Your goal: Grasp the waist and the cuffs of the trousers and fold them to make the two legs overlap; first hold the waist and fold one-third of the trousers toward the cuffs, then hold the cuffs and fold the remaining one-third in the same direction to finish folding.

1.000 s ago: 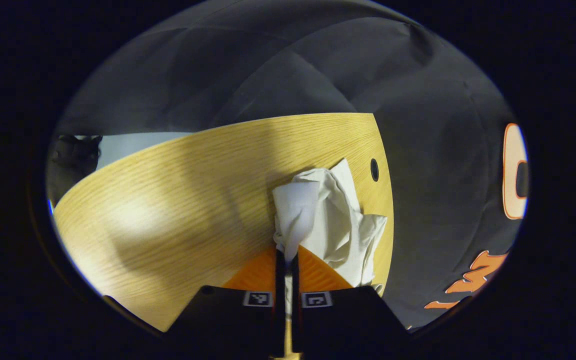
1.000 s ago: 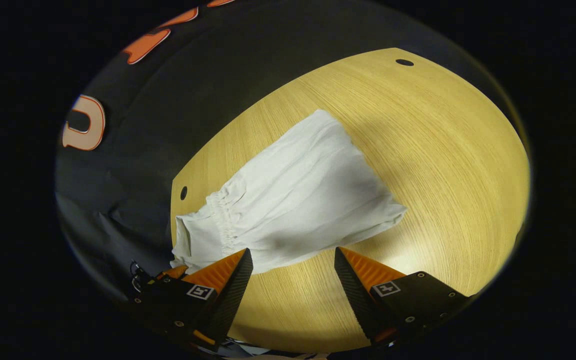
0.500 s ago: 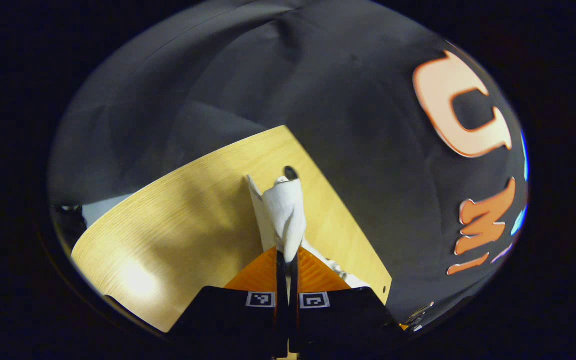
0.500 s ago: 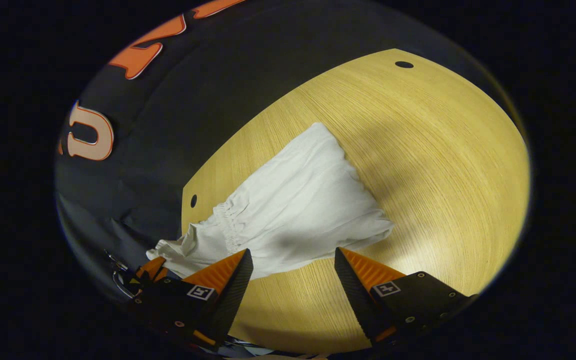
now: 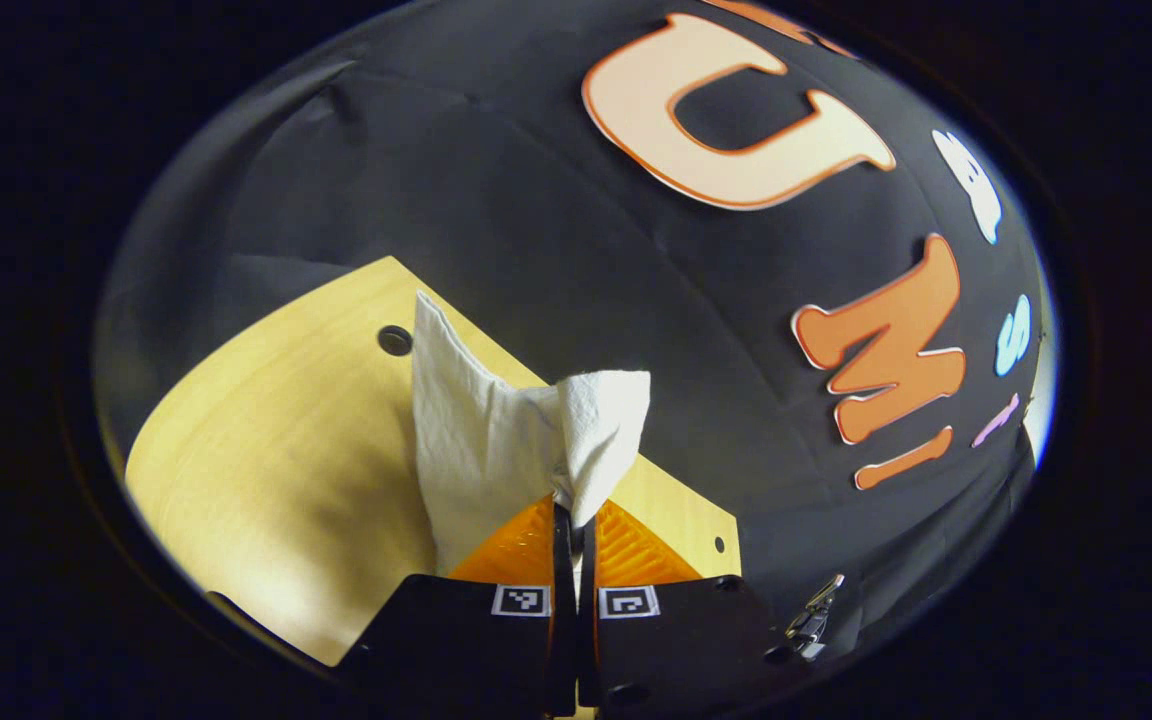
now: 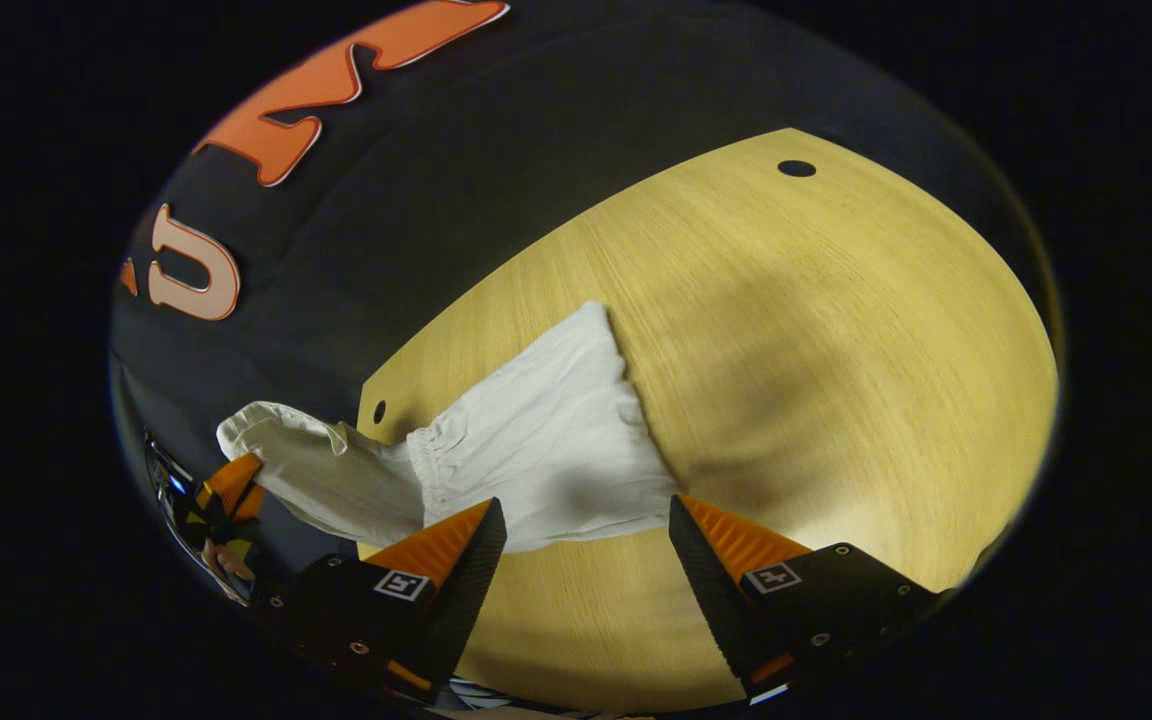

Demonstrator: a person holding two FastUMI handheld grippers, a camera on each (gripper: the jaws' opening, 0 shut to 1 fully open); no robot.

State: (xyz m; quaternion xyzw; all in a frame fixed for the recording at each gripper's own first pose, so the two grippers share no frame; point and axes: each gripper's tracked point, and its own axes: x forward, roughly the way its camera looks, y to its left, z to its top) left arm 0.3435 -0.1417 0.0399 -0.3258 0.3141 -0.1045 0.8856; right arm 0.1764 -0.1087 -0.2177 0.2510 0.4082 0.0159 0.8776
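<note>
Lifted since a second ago, the trousers point(image 6: 536, 450) trail off the table point(image 6: 836, 350) edge at 9 o'clock. Left gripper point(image 5: 573, 510) pinches their waist; right gripper point(image 6: 586, 525) hovers wide, empty. Risk: one-sided pull drags and bunches the legs.

1. Wooden table point(image 6: 836, 330): pale yellow, fine grain running across; fills centre and right of the right gripper view, lower left of the left gripper view.
2. Round hole point(image 6: 796, 168) in the tabletop, upper right; a smaller hole point(image 6: 379, 411) near the table's left edge.
3. Black cloth wall point(image 5: 496, 180), creased, behind the table, upper frame.
4. Soft shadow point(image 6: 746, 420) across the table, centre-right.
</note>
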